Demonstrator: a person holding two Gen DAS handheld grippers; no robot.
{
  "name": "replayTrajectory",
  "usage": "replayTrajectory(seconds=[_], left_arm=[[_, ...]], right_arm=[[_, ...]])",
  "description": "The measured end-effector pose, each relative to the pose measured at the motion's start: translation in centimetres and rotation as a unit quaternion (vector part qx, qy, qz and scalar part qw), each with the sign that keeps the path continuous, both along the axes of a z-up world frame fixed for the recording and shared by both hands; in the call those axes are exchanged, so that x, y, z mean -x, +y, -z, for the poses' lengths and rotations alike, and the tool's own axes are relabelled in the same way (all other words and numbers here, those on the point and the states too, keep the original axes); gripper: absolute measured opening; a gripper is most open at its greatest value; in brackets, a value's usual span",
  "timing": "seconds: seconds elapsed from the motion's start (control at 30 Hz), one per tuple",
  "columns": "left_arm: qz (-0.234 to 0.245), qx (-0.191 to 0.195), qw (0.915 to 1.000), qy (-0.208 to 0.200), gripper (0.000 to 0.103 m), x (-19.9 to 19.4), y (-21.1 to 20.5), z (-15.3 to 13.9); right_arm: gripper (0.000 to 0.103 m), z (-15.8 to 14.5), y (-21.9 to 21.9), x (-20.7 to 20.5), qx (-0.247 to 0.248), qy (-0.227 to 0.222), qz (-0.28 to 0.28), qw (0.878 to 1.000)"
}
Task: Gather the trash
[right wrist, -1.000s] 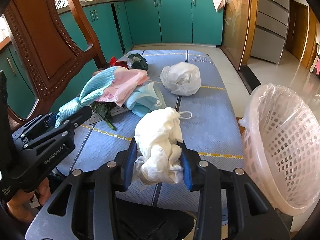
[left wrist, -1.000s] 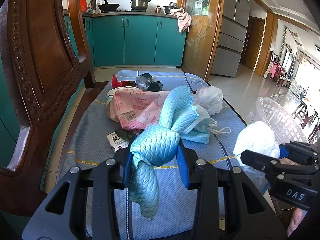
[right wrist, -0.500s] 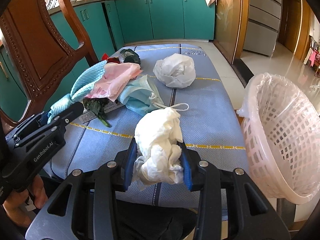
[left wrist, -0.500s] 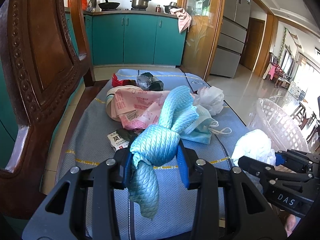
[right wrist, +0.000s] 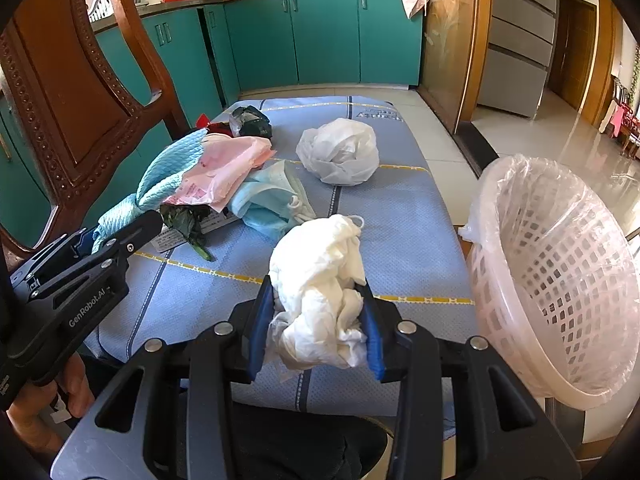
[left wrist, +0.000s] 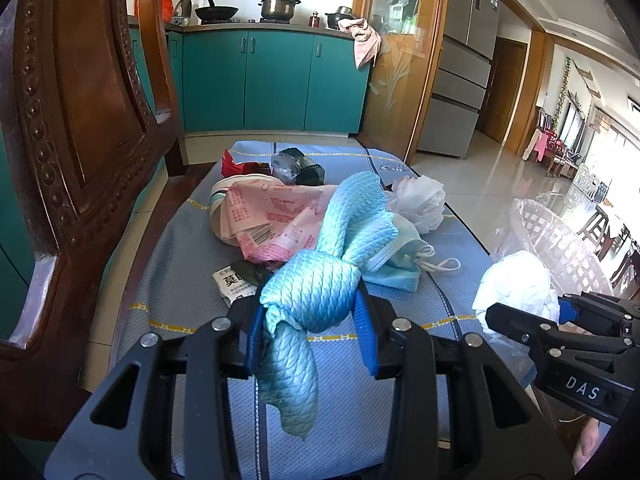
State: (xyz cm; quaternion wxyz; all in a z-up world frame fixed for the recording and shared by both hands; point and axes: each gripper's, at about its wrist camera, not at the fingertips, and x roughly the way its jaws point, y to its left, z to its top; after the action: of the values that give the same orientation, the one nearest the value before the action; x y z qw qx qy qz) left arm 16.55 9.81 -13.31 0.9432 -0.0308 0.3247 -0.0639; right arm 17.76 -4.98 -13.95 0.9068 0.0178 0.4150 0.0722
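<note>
My left gripper (left wrist: 310, 330) is shut on a light blue woven cloth (left wrist: 316, 292) above the near end of a blue padded board (left wrist: 184, 272); the cloth's far end lies on the trash pile. My right gripper (right wrist: 316, 326) is shut on a crumpled white tissue wad (right wrist: 320, 280), held above the board's near edge, left of a pink lattice trash basket (right wrist: 560, 280) lined with clear plastic. The pile holds a pink plastic bag (right wrist: 224, 168), a blue face mask (right wrist: 272, 204), a white plastic bag ball (right wrist: 340, 152) and a dark wrapper (right wrist: 250, 120).
A carved wooden chair back (left wrist: 72, 140) stands close on the left. Teal kitchen cabinets (right wrist: 320, 28) line the far wall. A printed packet and a wilted green leaf (right wrist: 188, 220) lie on the board. Tiled floor (right wrist: 540, 132) stretches to the right, behind the basket.
The right gripper with the tissue wad has shifted slightly; the basket now looks larger and nearer in its view. The left gripper keeps hold of the blue cloth, nearly still.
</note>
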Motion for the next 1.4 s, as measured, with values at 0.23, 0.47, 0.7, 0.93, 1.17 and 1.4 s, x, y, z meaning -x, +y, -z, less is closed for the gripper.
replayTrajectory(seconds=[0.23,0.47,0.7,0.93,1.17,1.4], left_arm=[[-0.003,-0.005,1.0000,0.001,0.039,0.1,0.1,0.0],[-0.003,-0.015,0.9999,0.002,0.039,0.1,-0.4,0.0],[-0.015,-0.029,0.9994,-0.012,0.039,0.2,-1.1,-0.1],[-0.016,-0.053,0.9981,-0.025,0.039,0.3,-2.4,0.1],[-0.028,-0.060,0.9973,-0.033,0.039,0.3,-3.1,0.1],[-0.026,-0.072,0.9965,-0.032,0.039,0.4,-3.6,0.3]], right_arm=[[0.040,0.3,0.4,-0.7,-0.008,0.001,-0.007,1.000],[0.040,-0.6,-0.9,-1.1,-0.026,-0.015,-0.009,1.000],[0.040,0.4,-2.1,-1.5,-0.049,-0.012,-0.016,0.999],[0.040,-1.2,-4.2,-1.1,-0.072,-0.042,-0.026,0.996],[0.040,0.3,-4.3,-0.8,-0.083,-0.032,-0.053,0.995],[0.040,1.2,-4.2,-0.4,-0.098,-0.033,-0.068,0.992]])
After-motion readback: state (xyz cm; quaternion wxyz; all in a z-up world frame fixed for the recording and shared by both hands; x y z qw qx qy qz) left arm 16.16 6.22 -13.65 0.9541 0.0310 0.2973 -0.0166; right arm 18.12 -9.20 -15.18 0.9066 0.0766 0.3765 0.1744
